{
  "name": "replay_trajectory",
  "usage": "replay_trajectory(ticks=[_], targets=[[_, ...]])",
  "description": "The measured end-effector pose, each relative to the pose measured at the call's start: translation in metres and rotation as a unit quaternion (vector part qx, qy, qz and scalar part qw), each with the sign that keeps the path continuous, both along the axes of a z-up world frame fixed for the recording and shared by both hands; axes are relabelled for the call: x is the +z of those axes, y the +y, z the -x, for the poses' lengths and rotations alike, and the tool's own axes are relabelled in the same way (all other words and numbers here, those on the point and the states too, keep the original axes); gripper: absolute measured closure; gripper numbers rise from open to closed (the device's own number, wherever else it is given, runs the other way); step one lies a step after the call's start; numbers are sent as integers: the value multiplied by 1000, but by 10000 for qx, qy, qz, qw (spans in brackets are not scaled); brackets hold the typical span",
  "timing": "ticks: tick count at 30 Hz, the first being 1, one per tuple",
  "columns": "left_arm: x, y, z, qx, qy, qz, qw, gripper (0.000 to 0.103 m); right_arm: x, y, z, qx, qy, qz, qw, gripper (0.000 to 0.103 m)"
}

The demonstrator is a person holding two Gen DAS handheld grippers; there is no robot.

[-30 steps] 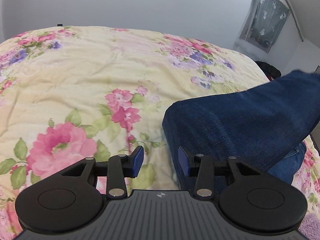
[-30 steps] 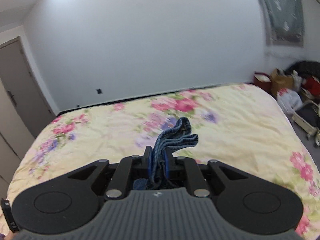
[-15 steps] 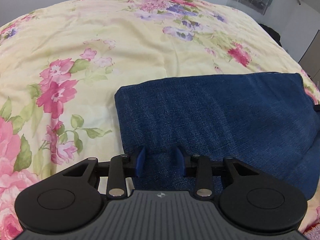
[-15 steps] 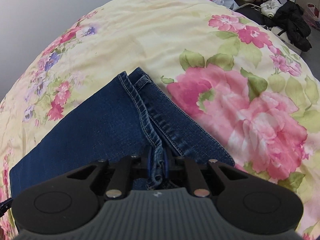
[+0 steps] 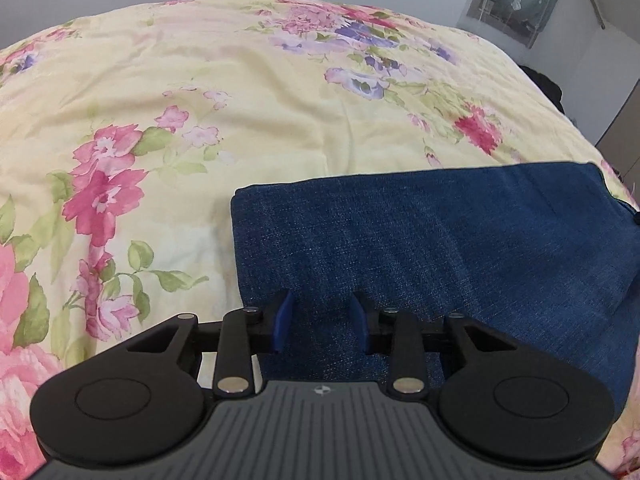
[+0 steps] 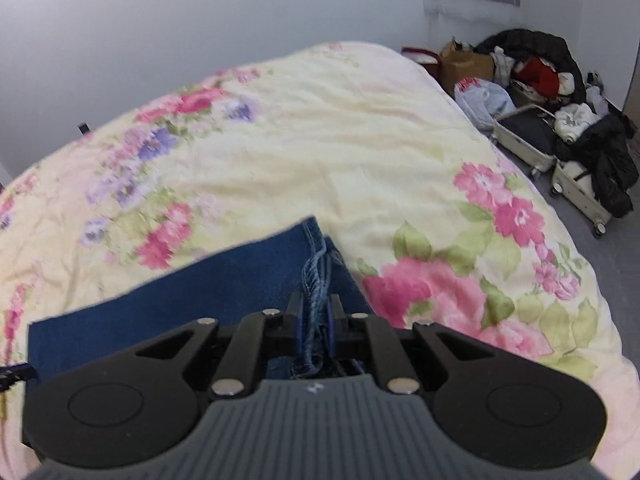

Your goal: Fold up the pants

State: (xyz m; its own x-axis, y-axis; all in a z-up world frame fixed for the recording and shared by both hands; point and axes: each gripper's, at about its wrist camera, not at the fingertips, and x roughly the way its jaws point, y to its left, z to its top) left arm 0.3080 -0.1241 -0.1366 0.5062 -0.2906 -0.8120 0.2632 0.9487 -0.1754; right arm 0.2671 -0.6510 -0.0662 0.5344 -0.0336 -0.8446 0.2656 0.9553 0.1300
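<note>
While clamped on the pants (image 6: 224, 300) by their stitched seam edge, right tool (image 6: 314, 322) at the denim's right end on the bed (image 6: 320, 152). Left tool (image 5: 320, 322) unclenched over the left end, jaws lately narrowing, cloth between but ungripped. Long axis running crosswise between both tools. Nothing in the way; luggage and clothes pile (image 6: 552, 120) well apart, off the bed.

Pants (image 5: 440, 240) cut off at right edge, bedspread (image 6: 168, 216) perhaps motion-blurred
</note>
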Motion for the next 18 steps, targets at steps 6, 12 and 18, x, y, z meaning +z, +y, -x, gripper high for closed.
replay_trajectory(ticks=[6,12,18], targets=[[13,7,-3,-43,-102,22,9999,65,-50,-2,4,-284,220,75,9993,99],[24,27,-24,112,-224,231,9994,65,-15,16,-1,-74,115,1000,9949,78],[15,21,-42,-10,-227,385,9990,65,-7,39,-31,107,-644,623,9959,84]])
